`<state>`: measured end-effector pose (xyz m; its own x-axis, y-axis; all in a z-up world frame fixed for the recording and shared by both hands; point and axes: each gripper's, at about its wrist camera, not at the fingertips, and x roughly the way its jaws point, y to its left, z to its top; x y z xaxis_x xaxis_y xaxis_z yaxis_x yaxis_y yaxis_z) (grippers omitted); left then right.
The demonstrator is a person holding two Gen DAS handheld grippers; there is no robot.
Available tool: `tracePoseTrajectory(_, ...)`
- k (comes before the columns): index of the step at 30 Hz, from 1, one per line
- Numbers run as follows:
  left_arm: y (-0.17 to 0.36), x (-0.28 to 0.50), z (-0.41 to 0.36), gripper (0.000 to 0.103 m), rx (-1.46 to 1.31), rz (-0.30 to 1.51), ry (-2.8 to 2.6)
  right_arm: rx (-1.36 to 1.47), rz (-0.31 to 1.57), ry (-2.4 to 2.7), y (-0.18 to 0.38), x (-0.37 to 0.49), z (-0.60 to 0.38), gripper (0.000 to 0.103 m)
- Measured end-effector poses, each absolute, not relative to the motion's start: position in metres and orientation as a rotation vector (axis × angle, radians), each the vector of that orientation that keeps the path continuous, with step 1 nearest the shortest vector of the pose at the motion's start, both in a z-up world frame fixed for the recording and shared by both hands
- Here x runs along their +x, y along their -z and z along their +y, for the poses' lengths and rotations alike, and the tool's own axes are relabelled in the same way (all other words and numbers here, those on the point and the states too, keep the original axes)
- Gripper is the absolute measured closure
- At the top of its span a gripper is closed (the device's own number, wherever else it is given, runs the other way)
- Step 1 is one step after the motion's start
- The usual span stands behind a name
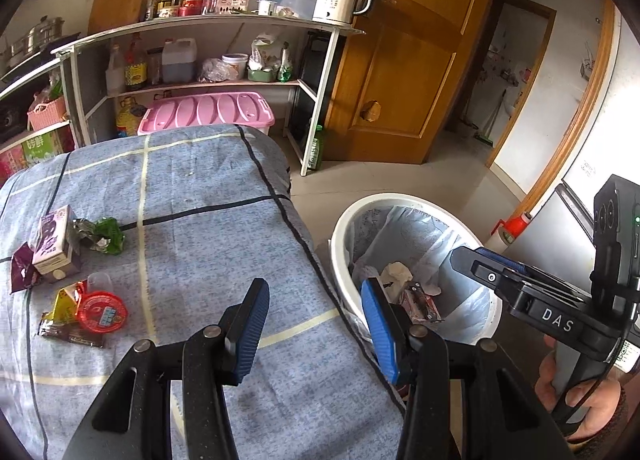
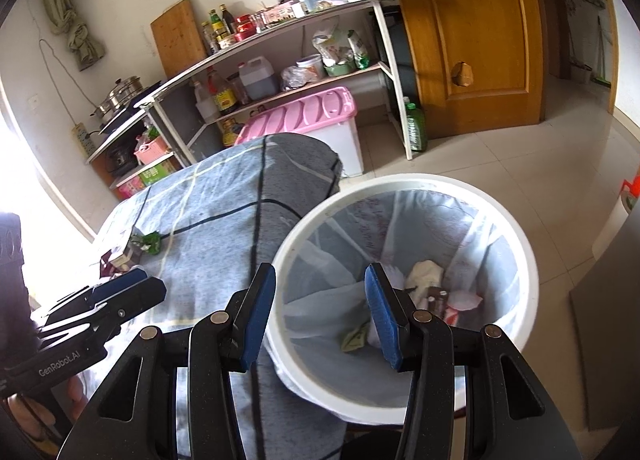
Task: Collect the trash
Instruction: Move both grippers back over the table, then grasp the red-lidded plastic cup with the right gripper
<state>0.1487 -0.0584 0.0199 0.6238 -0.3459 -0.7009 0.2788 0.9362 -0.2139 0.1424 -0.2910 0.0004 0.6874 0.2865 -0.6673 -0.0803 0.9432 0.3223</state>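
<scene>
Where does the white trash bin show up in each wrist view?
Left wrist: the white trash bin sits lower right of center, beside the cloth-covered table, partly behind the left gripper.
Right wrist: the bin fills the lower center-right, under the open right gripper.
Shared landmark: the pink storage box lid, behind the table in both views.

Right gripper [image 1: 556, 320]: my body reads "DAS", at four o'clock in the left wrist view.
Left gripper [image 2: 68, 364]: my body reads "GenRobot.AI", at eight o'clock in the right wrist view.
Green box [image 1: 40, 146]: white characters at nine o'clock, too small to read.
Milk carton [image 1: 54, 244]: print unreadable.
</scene>
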Motion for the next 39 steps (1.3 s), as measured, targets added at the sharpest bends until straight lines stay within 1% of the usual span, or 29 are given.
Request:
tracePoseTrajectory(12, -0.027, 0.131, -0.001, 0.055, -0.112, 0.779, 0.257, 0.243, 0.8, -0.31, 0.0, 0.149, -0.232, 0.055)
tracePoseTrajectory(21, -0.025, 0.119, 0.063, 0.054, -0.166, 0.751, 0.14, 0.214, 0.815, -0.391, 0.004, 0.157, -0.185, 0.055)
tracePoseTrajectory(23, -0.023, 0.119, 0.075, 0.051, -0.185, 0.753, 0.126, 0.209, 0.822, -0.405, 0.007, 0.159, -0.176, 0.055)
tracePoseTrajectory(30, -0.021, 0.116, 0.118, 0.051, -0.217, 0.742, 0.048, 0.178, 0.848, -0.479, 0.015, 0.168, -0.138, 0.055)
tracePoseTrajectory(39, -0.01, 0.123, 0.168, 0.051, -0.254, 0.769, -0.048, 0.147, 0.905, -0.562, 0.031, 0.184, -0.093, 0.055)
